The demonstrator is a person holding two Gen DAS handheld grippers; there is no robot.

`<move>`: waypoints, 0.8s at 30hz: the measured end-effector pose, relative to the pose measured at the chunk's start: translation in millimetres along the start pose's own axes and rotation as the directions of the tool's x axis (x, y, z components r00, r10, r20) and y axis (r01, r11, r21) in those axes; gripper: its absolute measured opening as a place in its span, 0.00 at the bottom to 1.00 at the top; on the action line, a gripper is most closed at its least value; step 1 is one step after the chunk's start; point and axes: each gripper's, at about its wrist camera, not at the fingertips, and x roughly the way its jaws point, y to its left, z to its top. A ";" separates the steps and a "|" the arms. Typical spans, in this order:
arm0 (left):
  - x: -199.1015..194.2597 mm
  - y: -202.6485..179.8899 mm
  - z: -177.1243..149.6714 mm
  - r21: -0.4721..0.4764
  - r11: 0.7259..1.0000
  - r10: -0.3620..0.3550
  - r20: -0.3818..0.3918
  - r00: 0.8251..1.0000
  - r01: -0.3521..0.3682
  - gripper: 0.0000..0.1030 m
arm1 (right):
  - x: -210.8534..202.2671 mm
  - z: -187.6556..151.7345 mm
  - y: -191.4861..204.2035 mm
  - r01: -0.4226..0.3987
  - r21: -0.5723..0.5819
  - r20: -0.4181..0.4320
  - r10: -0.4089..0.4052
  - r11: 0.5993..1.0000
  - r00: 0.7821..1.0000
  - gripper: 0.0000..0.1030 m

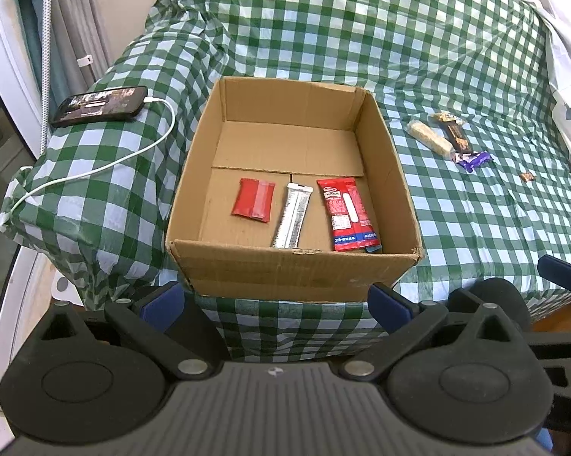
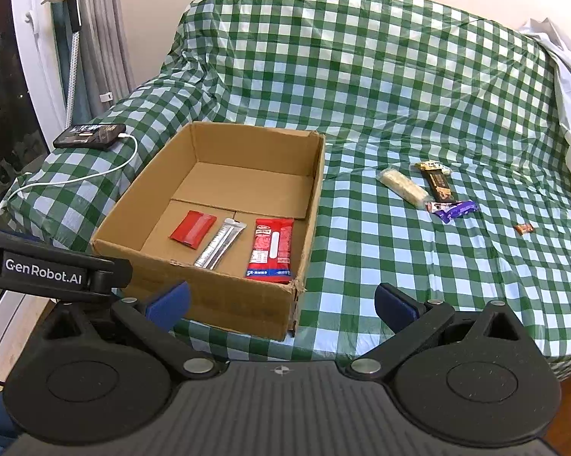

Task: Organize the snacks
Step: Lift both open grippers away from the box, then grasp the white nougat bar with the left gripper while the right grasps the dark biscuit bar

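Note:
An open cardboard box (image 1: pixel 297 266) (image 2: pixel 312 205) stands on the green checked cloth. Inside lie a small red packet (image 1: pixel 254 199) (image 2: pixel 192 228), a silver stick pack (image 1: pixel 293 216) (image 2: pixel 220 243) and a long red bar (image 1: pixel 347 213) (image 2: pixel 272 252). To the box's right on the cloth lie a pale bar (image 1: pixel 430 139) (image 2: pixel 403 186), a dark brown bar (image 1: pixel 452 131) (image 2: pixel 436 181), a purple wrapper (image 1: pixel 472 160) (image 2: pixel 454 209) and a tiny brown candy (image 1: pixel 527 177) (image 2: pixel 524 228). My left gripper (image 1: pixel 276 306) is open and empty before the box's near wall. My right gripper (image 2: pixel 283 306) is open and empty near the box's front right corner.
A phone (image 1: pixel 100 106) (image 2: pixel 91 136) on a white charging cable (image 1: pixel 107 167) lies at the left of the cloth. White fabric (image 2: pixel 567 76) sits at the far right. Curtains and a white frame stand to the left. The cloth's front edge drops off just below the box.

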 end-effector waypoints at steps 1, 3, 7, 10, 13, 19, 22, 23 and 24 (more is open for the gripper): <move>0.9 -0.8 0.4 0.001 1.000 0.000 -0.002 1.000 0.000 1.00 | 1.5 0.3 -0.6 -0.001 0.002 -0.002 0.001 1.000 1.000 0.99; 3.9 -2.1 2.4 0.004 1.000 0.002 -0.010 1.000 -0.002 1.00 | 4.6 0.6 -1.8 -0.001 0.007 -0.008 0.001 1.000 1.000 0.99; 8.9 -6.3 6.6 0.008 1.000 0.008 -0.024 1.000 -0.008 1.00 | 10.6 1.2 -6.7 -0.004 0.016 -0.014 0.004 1.000 1.000 0.99; 11.9 -12.2 11.6 0.021 1.000 0.015 -0.029 0.999 -0.014 1.00 | 14.4 1.8 -11.1 -0.004 0.029 -0.010 0.004 1.000 1.000 0.99; 15.3 -20.6 17.2 0.039 0.999 0.019 -0.036 0.999 -0.018 1.00 | 17.8 1.4 -17.6 -0.006 0.051 -0.007 0.007 0.999 1.000 0.99; 20.8 -41.7 30.1 0.070 0.997 0.017 -0.047 0.999 -0.013 1.00 | 24.9 -1.1 -38.5 -0.006 0.121 -0.008 0.007 0.993 1.000 0.99; 23.4 -53.1 37.9 0.076 0.997 0.011 -0.050 0.999 -0.007 1.00 | 26.2 -2.1 -53.6 0.011 0.158 0.000 -0.011 0.987 1.000 0.99; 24.5 -58.1 41.4 0.080 0.997 0.008 -0.050 0.999 -0.004 1.00 | 26.4 -2.4 -59.1 0.019 0.168 0.003 -0.019 0.986 1.000 0.99; 25.6 -62.9 44.5 0.086 0.996 0.004 -0.050 0.999 0.000 1.00 | 26.8 -2.6 -64.9 0.029 0.179 0.005 -0.030 0.983 1.000 0.99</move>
